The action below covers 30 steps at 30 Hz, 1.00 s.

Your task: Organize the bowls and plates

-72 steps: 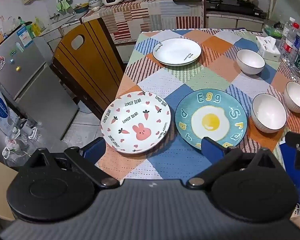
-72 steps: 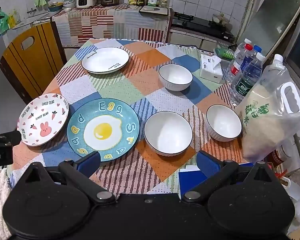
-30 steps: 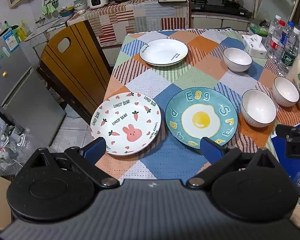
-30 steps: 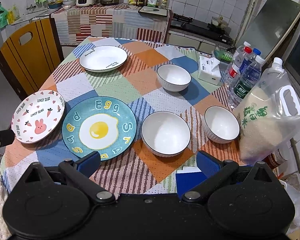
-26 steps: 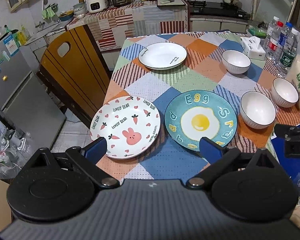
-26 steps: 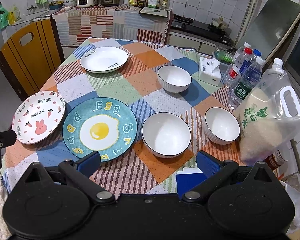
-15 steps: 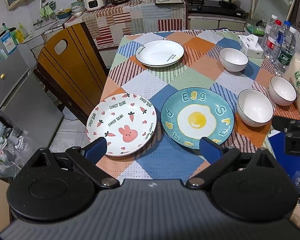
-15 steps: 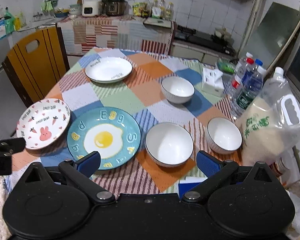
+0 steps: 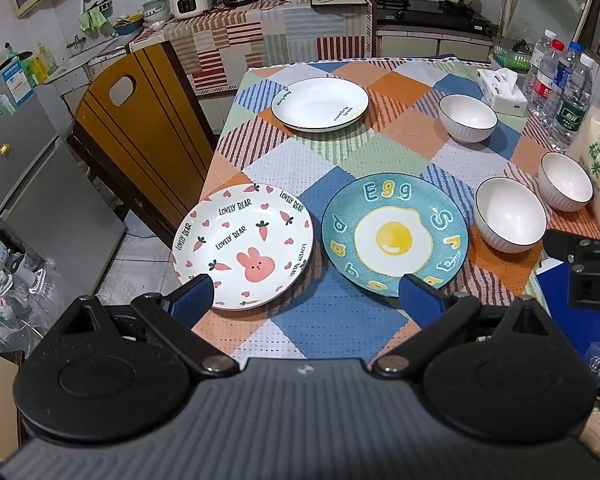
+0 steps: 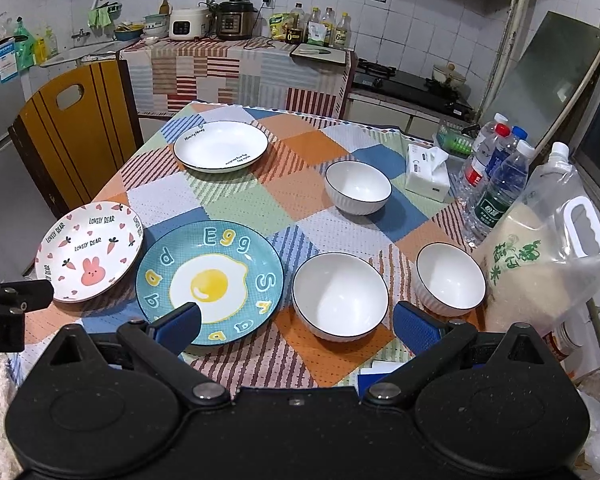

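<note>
Both tongs hover at the near edge of the surface [image 9: 328,322], which is covered in a patchwork checked cloth; the left tongs [image 9: 306,300] and the right tongs [image 10: 296,326] are spread wide and hold nothing. Nearest lie a round white plate with a pink rabbit and carrots [image 9: 242,244] and, just beside it, a round teal plate with a fried-egg picture [image 10: 210,282]. Right of the teal plate stand two white ribbed bowls with dark rims [image 10: 340,294] [image 10: 450,278]. Farther back sit a third white bowl [image 10: 358,186] and a plain white plate with small lettering [image 10: 220,145].
</note>
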{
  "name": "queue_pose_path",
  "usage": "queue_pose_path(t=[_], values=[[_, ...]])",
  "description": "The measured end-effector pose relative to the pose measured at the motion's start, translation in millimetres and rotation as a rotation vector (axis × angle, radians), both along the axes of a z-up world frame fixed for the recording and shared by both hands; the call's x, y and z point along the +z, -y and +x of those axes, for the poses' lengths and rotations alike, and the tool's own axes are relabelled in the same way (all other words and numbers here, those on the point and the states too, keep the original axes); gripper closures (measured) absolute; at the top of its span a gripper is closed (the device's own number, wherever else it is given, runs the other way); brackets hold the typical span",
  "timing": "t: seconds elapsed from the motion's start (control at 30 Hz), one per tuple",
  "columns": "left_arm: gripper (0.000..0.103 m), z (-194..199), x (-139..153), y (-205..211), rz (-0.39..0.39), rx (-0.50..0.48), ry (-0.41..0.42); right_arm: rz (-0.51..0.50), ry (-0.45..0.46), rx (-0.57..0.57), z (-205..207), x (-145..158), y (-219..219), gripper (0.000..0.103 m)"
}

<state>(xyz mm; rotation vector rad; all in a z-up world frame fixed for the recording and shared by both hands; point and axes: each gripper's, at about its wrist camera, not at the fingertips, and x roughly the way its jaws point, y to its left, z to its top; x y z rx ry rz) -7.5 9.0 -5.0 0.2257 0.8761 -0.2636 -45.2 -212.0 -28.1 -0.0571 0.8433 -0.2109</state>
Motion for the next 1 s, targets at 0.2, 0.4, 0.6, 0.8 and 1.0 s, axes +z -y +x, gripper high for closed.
queue_pose_path(t=[0.2,0.4,0.6,0.8,1.0], values=[[0.003,0.7,-1.3,1.4,0.001,-0.003,-0.003,0.001,0.002,0.003,1.7,-2.8,2.9,0.0],[0.003,3.2,-4.8,7.3,0.008,-0.011,-0.008,0.006,-0.003,0.005,2.0,-5.8,5.9,0.0],[0.003,4.6,-8.4,11.1,0.016,-0.008,-0.017,-0.001,-0.007,0.013,3.1,-9.6,5.8,0.0],[0.003,17.6,-17.4,11.5,0.033,0.021,-0.082,0.012,0.002,0.044,9.4,-9.3,6.6,0.0],[0.002,39.1,-30.8,3.8,-0.024,0.063,-0.108,-0.081,0.057,0.274,26.1,-13.7,5.3,0.0]])
